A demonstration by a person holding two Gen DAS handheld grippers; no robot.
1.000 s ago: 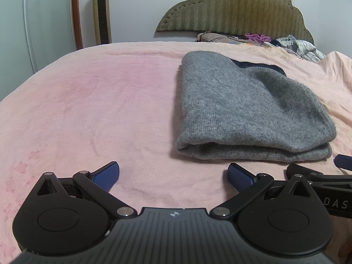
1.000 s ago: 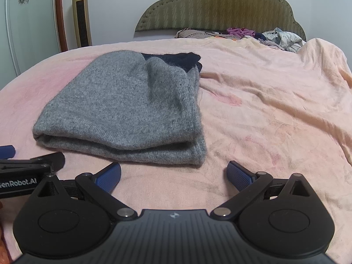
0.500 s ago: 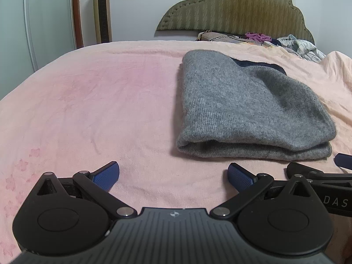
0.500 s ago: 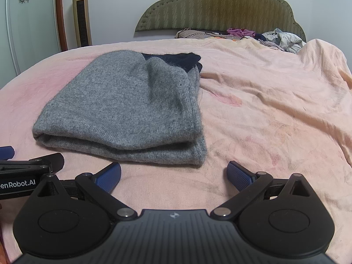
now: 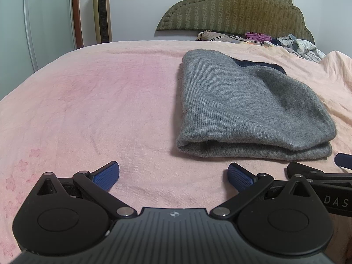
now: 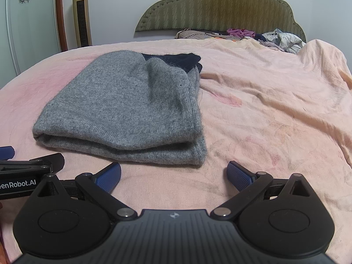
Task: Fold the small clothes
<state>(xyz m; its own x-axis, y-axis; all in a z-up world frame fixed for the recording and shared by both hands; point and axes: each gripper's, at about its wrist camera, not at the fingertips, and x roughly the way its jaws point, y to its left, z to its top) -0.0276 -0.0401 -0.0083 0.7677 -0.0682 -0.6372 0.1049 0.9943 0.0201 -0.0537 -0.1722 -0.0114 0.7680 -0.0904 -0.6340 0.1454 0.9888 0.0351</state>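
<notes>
A: Nearest first: where do the tools stand?

B: The left tool (image 5: pixel 173 173) is spread wide, grasping nothing, low over the bed (image 5: pixel 88 101). The right tool (image 6: pixel 173 173) is released too, empty, just beside it. Each view catches a sliver of the other tool at its edge.

A: And the garment?

B: The grey knit (image 6: pixel 129 110) lies flat on the bed just past the fingertips, ahead of the gap between the two tools, touching neither. Its near edge is a doubled fold, two layers stacked fairly evenly.

A: So how far along is it?

B: I'd judge this piece folded, or nearly. It is a compact bundle. The far right corner is slightly rumpled, and a dark band (image 6: pixel 176 60) peeks out at the back, so a last tidy may remain.

A: What's left overall?

B: A pile of clothes (image 6: pixel 259 36) sits by the headboard (image 6: pixel 220 4), well apart from the knit. Whether those belong to the task, I cannot tell.

A: Anything hidden?

B: The knit's underside and inner layers, so I can't say what kind of garment it is. The dark band may be a collar or a separate piece; unclear. The hands holding the tools are out of view.
</notes>
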